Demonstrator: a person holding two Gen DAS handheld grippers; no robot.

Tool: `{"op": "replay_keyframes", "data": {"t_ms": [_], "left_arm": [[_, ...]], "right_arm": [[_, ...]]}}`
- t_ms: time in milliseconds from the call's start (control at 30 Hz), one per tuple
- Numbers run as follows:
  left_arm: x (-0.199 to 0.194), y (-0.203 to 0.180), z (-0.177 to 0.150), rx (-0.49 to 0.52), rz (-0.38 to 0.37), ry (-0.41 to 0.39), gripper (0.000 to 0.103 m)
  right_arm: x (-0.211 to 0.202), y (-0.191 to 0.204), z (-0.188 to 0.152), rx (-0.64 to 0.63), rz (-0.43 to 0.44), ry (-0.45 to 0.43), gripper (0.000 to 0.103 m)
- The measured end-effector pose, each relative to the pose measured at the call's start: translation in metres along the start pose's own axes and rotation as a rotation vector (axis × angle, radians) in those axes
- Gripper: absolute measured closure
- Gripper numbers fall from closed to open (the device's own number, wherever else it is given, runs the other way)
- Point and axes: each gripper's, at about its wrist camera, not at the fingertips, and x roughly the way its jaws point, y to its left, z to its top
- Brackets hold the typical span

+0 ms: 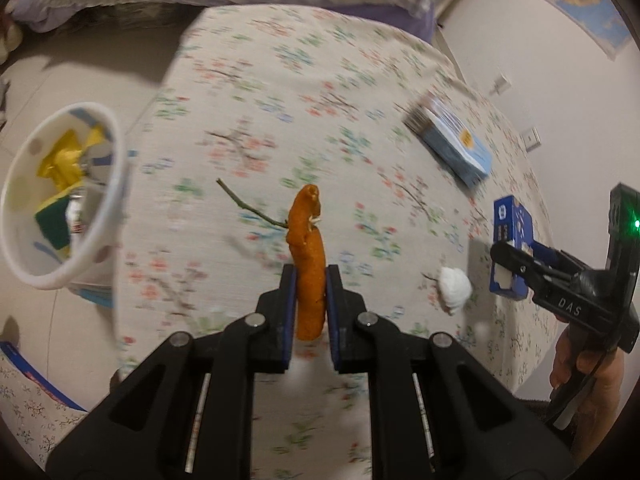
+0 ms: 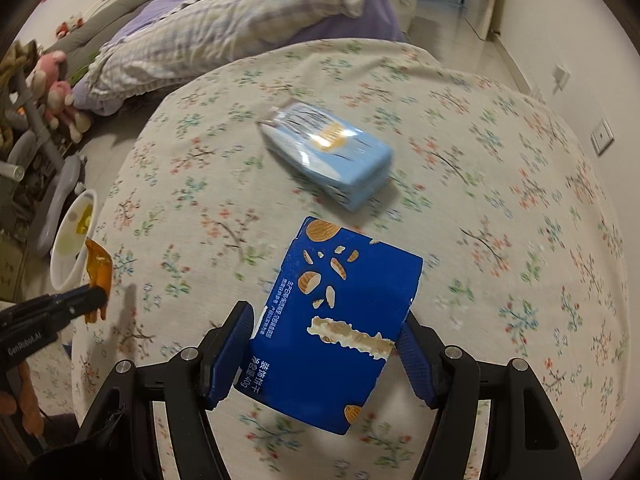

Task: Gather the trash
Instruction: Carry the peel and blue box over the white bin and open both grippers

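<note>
**Both tools loaded: peel on the left, box on the right**

Left tool (image 1: 311, 280): fingers clamped on an orange peel strip (image 1: 308, 256). The strip stands upright between the pads and reaches past the fingertips. A thin twig (image 1: 250, 208) lies on the floral cloth (image 1: 280, 92) of the bench just ahead of the tool and a little to its left. To the far left of this tool, beyond the bench edge, is a white bin (image 1: 60, 196), tilted toward the camera; it holds yellow wrappers and a green-yellow sponge. Right of the tool, a wad of white tissue (image 1: 455, 289) rests on the cloth.

Right tool (image 2: 326, 344): fingers closed against the two sides of a dark blue biscuit box (image 2: 340, 320), which is held clear of the cloth, shadow beneath it. A torn strip runs across the box face. Ahead of this tool, a light blue tissue pack (image 2: 332, 156) lies on the bench, apart from the box. A bed with a checked pillow (image 2: 224, 28) sits beyond the bench.

Both views show motion blur.
</note>
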Motion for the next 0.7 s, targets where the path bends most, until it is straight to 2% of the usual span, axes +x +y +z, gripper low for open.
{"op": "replay_keyframes", "data": {"t_ms": [133, 367, 700], "left_arm": [[-0.017, 0.031, 0.002, -0.059, 0.014, -0.042, 0.088], [-0.043, 0.091, 0.004, -0.200, 0.083, -0.159, 0.088], [-0.060, 0.151, 0.007, -0.320, 0.104, -0.237, 0.088]], "right_arm": [[0.001, 0.021, 0.009, -0.018, 0.027, -0.011, 0.032], [0.005, 0.070, 0.021, -0.062, 0.076, -0.026, 0.032], [0.025, 0.144, 0.030, -0.147, 0.140, -0.017, 0.032]]}}
